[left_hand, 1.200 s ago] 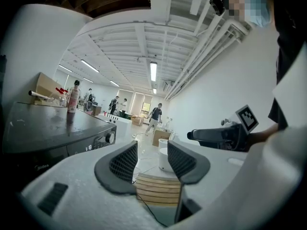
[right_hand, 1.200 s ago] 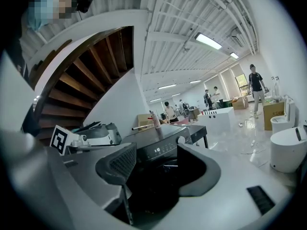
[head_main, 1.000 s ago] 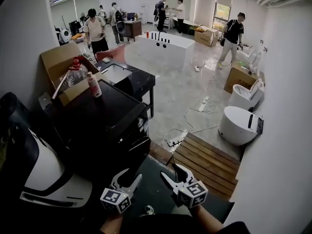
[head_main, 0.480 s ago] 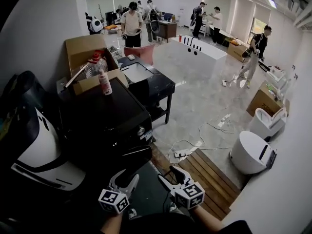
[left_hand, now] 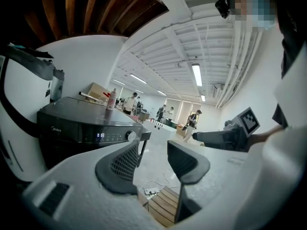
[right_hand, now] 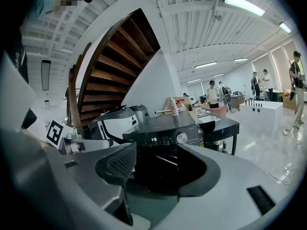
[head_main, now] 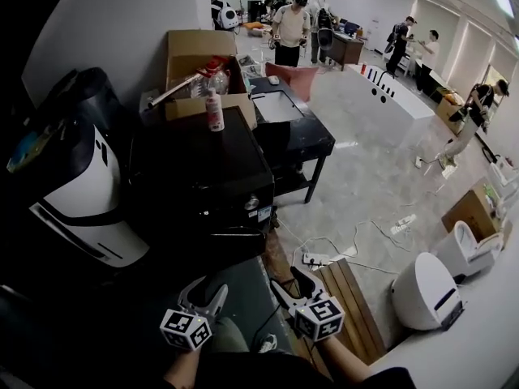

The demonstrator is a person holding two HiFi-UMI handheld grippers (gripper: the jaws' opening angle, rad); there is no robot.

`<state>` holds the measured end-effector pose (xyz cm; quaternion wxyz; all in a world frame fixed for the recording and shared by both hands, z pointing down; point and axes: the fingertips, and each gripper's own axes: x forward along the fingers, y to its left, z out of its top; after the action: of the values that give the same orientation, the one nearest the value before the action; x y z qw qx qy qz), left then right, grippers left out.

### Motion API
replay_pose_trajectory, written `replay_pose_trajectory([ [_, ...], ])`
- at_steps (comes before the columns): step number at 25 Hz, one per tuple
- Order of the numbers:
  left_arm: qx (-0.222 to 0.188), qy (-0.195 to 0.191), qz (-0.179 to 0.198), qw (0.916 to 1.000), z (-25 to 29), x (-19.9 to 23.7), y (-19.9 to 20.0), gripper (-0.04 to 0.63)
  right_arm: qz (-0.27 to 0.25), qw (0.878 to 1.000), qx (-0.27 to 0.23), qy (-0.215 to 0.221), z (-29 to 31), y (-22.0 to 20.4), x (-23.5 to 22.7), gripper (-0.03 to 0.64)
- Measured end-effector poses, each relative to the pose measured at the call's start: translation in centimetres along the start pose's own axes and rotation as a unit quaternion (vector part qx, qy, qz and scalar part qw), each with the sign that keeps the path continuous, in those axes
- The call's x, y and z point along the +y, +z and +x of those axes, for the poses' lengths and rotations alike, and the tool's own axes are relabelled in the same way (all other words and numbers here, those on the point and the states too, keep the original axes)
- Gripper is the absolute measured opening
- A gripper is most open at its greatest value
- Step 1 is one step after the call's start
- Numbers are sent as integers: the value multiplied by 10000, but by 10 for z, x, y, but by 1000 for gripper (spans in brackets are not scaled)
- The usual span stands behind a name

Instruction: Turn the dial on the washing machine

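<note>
The black washing machine [head_main: 203, 177] stands in the middle of the head view, with its silver dial [head_main: 251, 204] at the right end of the front panel. Both grippers hover low in front of it, well short of the panel. My left gripper [head_main: 207, 290] is open with nothing between its pads. My right gripper [head_main: 286, 280] is open and empty too. The dial [left_hand: 130, 136] shows above the left pad in the left gripper view. In the right gripper view the dial [right_hand: 182, 138] sits just above the gap of my right gripper [right_hand: 160, 169].
A white appliance [head_main: 81, 193] stands left of the washer. A cardboard box [head_main: 203, 55] and a bottle [head_main: 214, 110] sit behind and on it. A black table [head_main: 312, 140] is to its right. A wooden platform [head_main: 345, 298], a power strip [head_main: 315, 258] and a white toilet [head_main: 426, 290] lie rightward.
The head view has swung left, bringing the washing machine from the left side to the middle. Both grippers have turned with it and stay open, low in the picture.
</note>
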<state>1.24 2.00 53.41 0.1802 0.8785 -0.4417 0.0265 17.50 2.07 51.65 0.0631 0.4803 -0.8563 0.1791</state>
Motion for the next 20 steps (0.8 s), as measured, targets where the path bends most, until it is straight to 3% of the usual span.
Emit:
replay_pose_trajectory([
  [7, -103, 274, 44, 9996, 6, 5, 11, 189, -63, 9998, 87, 150, 17, 5, -18, 245],
  [20, -81, 86, 115, 9999, 70, 72, 47, 189, -347, 9990, 267, -65, 111, 26, -47, 244],
])
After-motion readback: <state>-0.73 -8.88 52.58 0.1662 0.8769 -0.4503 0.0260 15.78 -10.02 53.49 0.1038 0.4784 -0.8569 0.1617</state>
